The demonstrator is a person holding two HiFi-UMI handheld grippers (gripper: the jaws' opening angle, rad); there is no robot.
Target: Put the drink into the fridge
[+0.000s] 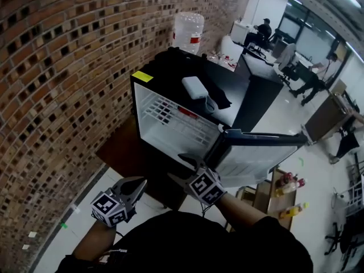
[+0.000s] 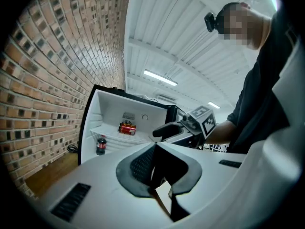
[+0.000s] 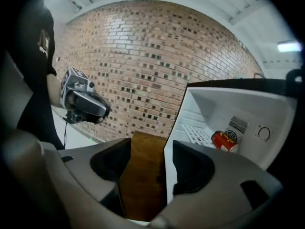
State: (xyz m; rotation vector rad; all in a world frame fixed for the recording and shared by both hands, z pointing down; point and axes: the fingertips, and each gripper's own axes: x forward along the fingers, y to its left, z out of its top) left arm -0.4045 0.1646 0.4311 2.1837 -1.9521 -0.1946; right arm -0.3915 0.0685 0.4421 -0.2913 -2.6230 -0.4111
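Note:
The small black fridge [image 1: 149,93] stands open against the brick wall, its door [image 1: 259,152] swung out to the right. A red can [image 3: 224,140] lies on its side on the white wire shelf [image 2: 114,136]. Lower down in the cabinet a dark cola bottle [image 2: 101,145] stands upright. My right gripper [image 3: 148,152] is open and holds nothing; it hovers just in front of the fridge opening [image 1: 181,166]. My left gripper [image 2: 155,149] is shut with nothing between its pads, and it sits lower left, short of the fridge [image 1: 136,184].
A white box [image 1: 195,87] and dark cloth lie on the fridge top, with a water jug [image 1: 187,32] behind. The fridge stands on a wooden board [image 1: 122,147]. Drink bottles [image 1: 290,182] rest on a low wooden stand at the right. People sit at desks far back.

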